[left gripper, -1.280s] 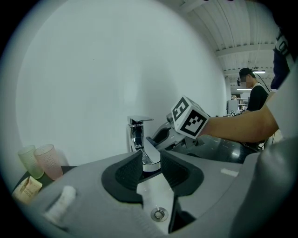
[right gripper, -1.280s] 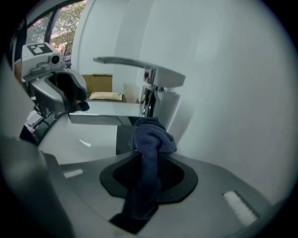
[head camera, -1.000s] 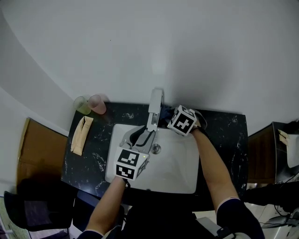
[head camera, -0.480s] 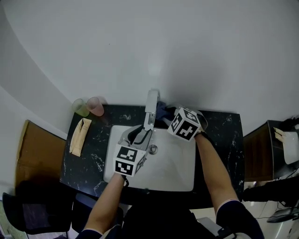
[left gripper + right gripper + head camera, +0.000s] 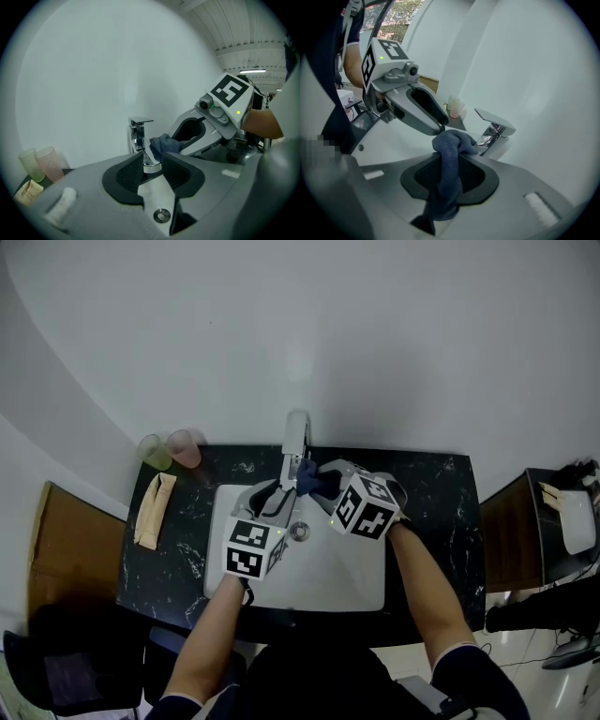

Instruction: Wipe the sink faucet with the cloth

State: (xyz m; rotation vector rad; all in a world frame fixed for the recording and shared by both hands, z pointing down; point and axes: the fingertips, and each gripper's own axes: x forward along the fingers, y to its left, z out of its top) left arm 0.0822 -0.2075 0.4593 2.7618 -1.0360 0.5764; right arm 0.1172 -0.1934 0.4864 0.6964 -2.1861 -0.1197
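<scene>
The chrome faucet [image 5: 295,439] stands at the back of the white sink [image 5: 361,568]. My left gripper [image 5: 279,495] reaches in from the left, and in the left gripper view [image 5: 152,162] its jaws sit on either side of the spout [image 5: 151,164], with the pads against it. A dark blue cloth [image 5: 449,161] is bunched between the jaws of my right gripper [image 5: 452,157], which is shut on it. In the head view the cloth [image 5: 312,476] is just right of the spout, close to the left gripper's tips. Seen from the right gripper, the faucet handle [image 5: 494,123] lies just beyond the cloth.
Two plastic cups, one pink [image 5: 185,447] and one green [image 5: 153,452], stand at the back left of the dark marble counter [image 5: 441,512]. A tan folded packet [image 5: 150,510] lies left of the basin. The drain [image 5: 299,532] is under the grippers. A white wall rises directly behind the faucet.
My right gripper has carried the cloth up and to the left, from the counter right of the faucet to beside the spout. The left gripper has stayed at the spout.
</scene>
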